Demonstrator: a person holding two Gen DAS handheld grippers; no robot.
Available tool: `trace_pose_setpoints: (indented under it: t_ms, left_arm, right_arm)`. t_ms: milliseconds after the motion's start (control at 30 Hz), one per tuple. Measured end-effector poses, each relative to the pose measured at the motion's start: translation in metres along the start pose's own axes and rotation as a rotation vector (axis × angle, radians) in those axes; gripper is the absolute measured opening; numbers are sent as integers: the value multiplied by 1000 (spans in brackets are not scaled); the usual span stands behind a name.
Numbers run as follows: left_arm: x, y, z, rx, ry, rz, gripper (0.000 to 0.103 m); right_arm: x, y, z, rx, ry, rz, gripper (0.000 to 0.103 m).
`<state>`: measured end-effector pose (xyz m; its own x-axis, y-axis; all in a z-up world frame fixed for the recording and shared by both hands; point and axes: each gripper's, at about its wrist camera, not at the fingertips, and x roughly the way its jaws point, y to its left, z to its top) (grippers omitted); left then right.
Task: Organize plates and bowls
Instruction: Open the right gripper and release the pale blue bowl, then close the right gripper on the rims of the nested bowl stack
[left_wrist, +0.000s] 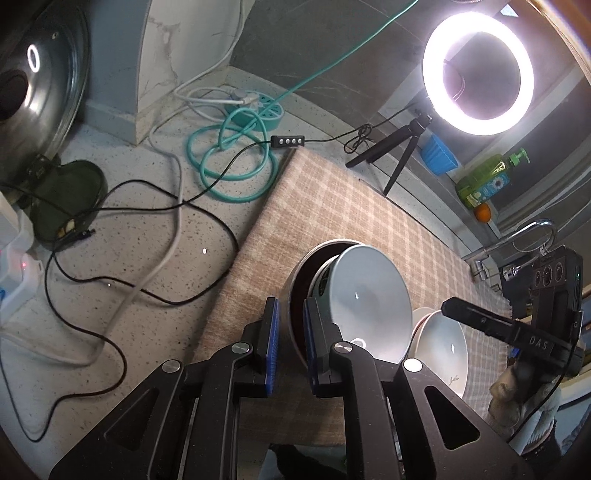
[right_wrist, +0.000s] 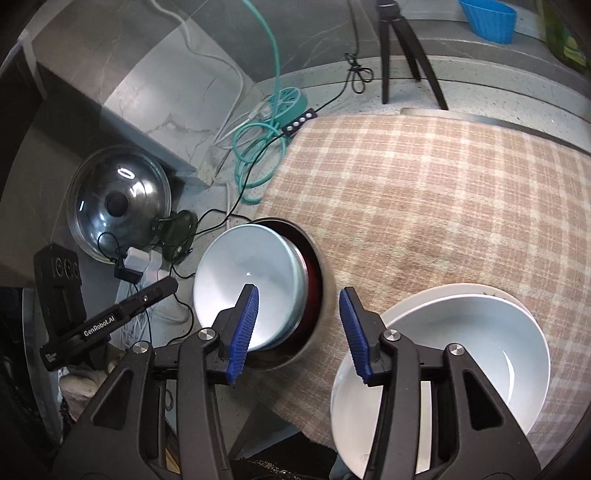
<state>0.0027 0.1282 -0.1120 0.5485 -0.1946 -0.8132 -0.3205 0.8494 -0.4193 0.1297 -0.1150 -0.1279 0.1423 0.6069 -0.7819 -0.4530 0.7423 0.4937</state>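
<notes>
A grey-blue bowl lies tilted inside a dark-lined metal bowl on the plaid cloth. My left gripper is shut on the metal bowl's rim, one finger outside, one inside. Both bowls also show in the right wrist view, the grey-blue one inside the metal one. A white bowl sits on a white plate to the right. My right gripper is open and empty, hovering above the gap between the metal bowl and the white bowl.
The plaid cloth covers the counter's right part. Cables, a teal hose and a power strip lie on the speckled counter at left. A ring light on a tripod stands behind. A pot lid leans at far left. A faucet is at right.
</notes>
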Motion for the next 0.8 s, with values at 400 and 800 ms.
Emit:
trace_pose_setpoints:
  t_ms: [400,800]
  left_arm:
    - [16,4,-6,-35,39,-43,12]
    - [27,5,-5,-29,71,-39,11]
  right_arm:
    - [9,-28,-3,88,9,-2,47]
    - [31,-18,-4,54,59,-30,29]
